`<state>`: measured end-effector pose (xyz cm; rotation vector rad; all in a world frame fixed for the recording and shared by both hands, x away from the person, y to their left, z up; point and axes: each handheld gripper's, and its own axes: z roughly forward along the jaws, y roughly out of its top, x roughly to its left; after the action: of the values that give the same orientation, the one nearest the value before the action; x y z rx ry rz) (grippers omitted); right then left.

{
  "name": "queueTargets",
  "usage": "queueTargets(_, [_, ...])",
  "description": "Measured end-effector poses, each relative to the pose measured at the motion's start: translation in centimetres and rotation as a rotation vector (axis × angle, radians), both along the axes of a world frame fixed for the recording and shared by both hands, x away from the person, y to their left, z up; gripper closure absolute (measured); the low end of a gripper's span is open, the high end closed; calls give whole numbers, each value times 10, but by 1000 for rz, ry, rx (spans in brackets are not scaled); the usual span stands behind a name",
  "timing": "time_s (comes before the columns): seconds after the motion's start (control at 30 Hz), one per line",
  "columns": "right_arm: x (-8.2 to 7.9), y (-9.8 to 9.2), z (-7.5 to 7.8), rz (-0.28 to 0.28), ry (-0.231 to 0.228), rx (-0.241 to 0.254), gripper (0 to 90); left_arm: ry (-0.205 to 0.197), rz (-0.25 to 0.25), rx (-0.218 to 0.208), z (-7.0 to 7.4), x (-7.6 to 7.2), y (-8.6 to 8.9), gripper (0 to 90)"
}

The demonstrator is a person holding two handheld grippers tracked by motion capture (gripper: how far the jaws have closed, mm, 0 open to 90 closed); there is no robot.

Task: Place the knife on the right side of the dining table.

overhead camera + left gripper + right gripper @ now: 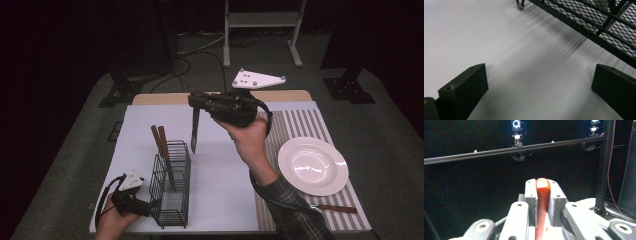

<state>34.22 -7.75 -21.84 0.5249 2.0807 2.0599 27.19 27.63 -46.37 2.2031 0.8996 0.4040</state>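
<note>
In the high view my right gripper (197, 100) is raised above the white mat and shut on a knife (194, 131), whose dark blade hangs straight down beside and above the far end of a black wire basket (171, 187). In the right gripper view the jaws (542, 185) clamp the knife's red-brown handle (542, 202). Two wooden-handled utensils (161, 142) stand tilted in the basket. My left gripper (144, 205) rests low at the basket's near left corner. Its jaws (536, 87) stand open over bare white mat, with the basket's mesh wall (599, 27) just ahead.
A white plate (312, 165) sits on the striped placemat (300, 125) at the right. Another wooden-handled knife (336, 208) lies below the plate near the table's front edge. Dark floor, cables and a metal stand surround the table.
</note>
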Motion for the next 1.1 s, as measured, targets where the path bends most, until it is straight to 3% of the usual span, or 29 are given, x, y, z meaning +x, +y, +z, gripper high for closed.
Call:
queueTargets(0.23, [0, -17, -2, -48, -5, -1, 799, 0, 0, 1, 0, 0, 0, 0])
queueTargets(1.1, [13, -91, -42, -258, 18, -55, 799, 0, 0, 0, 0, 0, 0, 0])
